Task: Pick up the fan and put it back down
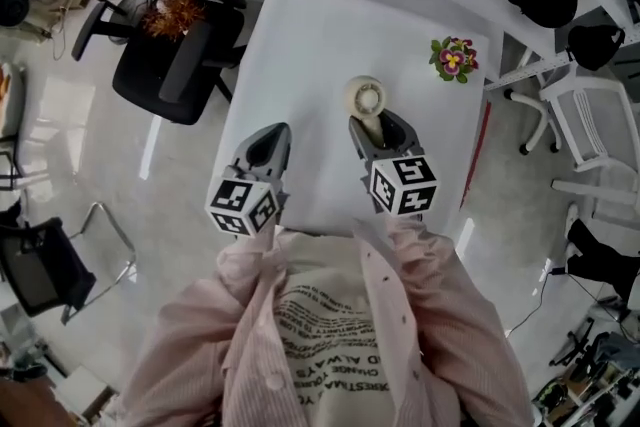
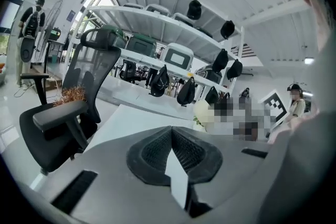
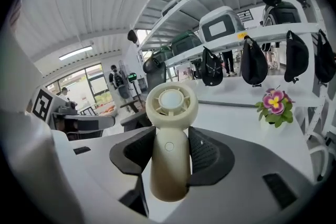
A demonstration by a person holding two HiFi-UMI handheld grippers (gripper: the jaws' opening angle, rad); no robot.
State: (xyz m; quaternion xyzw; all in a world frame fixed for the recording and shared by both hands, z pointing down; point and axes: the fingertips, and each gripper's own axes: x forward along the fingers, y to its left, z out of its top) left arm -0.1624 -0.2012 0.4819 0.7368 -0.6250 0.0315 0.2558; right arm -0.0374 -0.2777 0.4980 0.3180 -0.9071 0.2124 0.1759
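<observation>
The right hand-held gripper (image 3: 169,150) grasps a cream handheld fan (image 3: 170,105) by its handle. One pad presses on either side, and the round head juts out ahead of the jaws, over the white tabletop (image 1: 320,35). The left hand-held gripper (image 2: 172,152), just to its left, is clenched on nothing — pads meeting. A potted pansy (image 3: 274,105) stands ahead and to the right of the right hand-held gripper — well apart.
</observation>
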